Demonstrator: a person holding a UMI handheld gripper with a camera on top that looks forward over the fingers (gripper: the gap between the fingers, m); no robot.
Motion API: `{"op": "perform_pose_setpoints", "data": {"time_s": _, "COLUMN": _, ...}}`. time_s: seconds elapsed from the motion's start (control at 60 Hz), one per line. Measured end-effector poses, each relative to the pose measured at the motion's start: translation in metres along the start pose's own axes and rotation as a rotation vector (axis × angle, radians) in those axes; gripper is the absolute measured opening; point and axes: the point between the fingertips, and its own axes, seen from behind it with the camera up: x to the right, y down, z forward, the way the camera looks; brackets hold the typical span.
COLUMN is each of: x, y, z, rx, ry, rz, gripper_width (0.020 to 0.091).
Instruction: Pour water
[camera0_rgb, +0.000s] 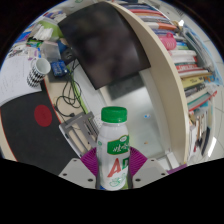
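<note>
White plastic forms the body of the bottle (114, 150), which has a green cap and a green-and-red label with lettering too small for you to read. You see the bottle standing upright between the two fingers of the gripper (113, 172), with its lower part sitting in the space between them. The purple pads (90, 163) lie against the bottle on either side, and no gap shows between pad and bottle wall, so treat the jaws as clenched on the bottle. Its base is hidden behind the gripper body, so you cannot tell whether it rests on the desk (150, 130) or is lifted off it.

Beyond the bottle, note these items:

- A dark monitor (105, 45) stands tilted at the back of the pale desk, directly behind the bottle.
- A bookshelf (185, 60) filled with rows of books rises on the right side, well apart from the bottle.
- A black mat (35, 125) with a small red mark lies on the left of the fingers.
- A grey metal bracket (80, 128) lies just beside the bottle, on its left, between the bottle and the black mat.
- Loose cables (68, 95) run across the desk between the monitor and the mat.
- A white cup (42, 66) stands farther back on the left, near a cluster of small coloured objects that you cannot identify.
</note>
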Motion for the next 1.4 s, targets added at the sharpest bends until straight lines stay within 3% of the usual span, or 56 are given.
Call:
{"op": "perform_pose_setpoints", "data": {"time_s": 0.233, "x": -0.058, "y": -0.14, "z": 0.022, "rx": 0.1, "ry": -0.005, "rz": -0.434, "gripper_width": 0.0364}}
{"op": "perform_pose_setpoints", "data": {"time_s": 0.467, "x": -0.12, "y": -0.207, "z": 0.043, "rx": 0.167, "ry": -0.003, "rz": -0.792, "gripper_width": 0.0364}}
{"op": "perform_pose_setpoints", "data": {"time_s": 0.683, "x": -0.142, "y": -0.211, "z": 0.056, "rx": 0.114, "ry": 0.002, "rz": -0.95, "gripper_width": 0.0364}}
{"op": "perform_pose_setpoints", "data": {"time_s": 0.883, "x": -0.144, "y": -0.216, "z": 0.053, "rx": 0.126, "ry": -0.011, "rz": -0.896, "gripper_width": 0.0364}}
{"op": "perform_pose_setpoints", "data": {"time_s": 1.15, "x": -0.115, "y": -0.216, "z": 0.021, "rx": 0.223, "ry": -0.109, "rz": -0.332, "gripper_width": 0.0368}}
{"op": "perform_pose_setpoints", "data": {"time_s": 1.4, "x": -0.115, "y": -0.171, "z": 0.037, "rx": 0.216, "ry": -0.243, "rz": 0.451, "gripper_width": 0.0369}}
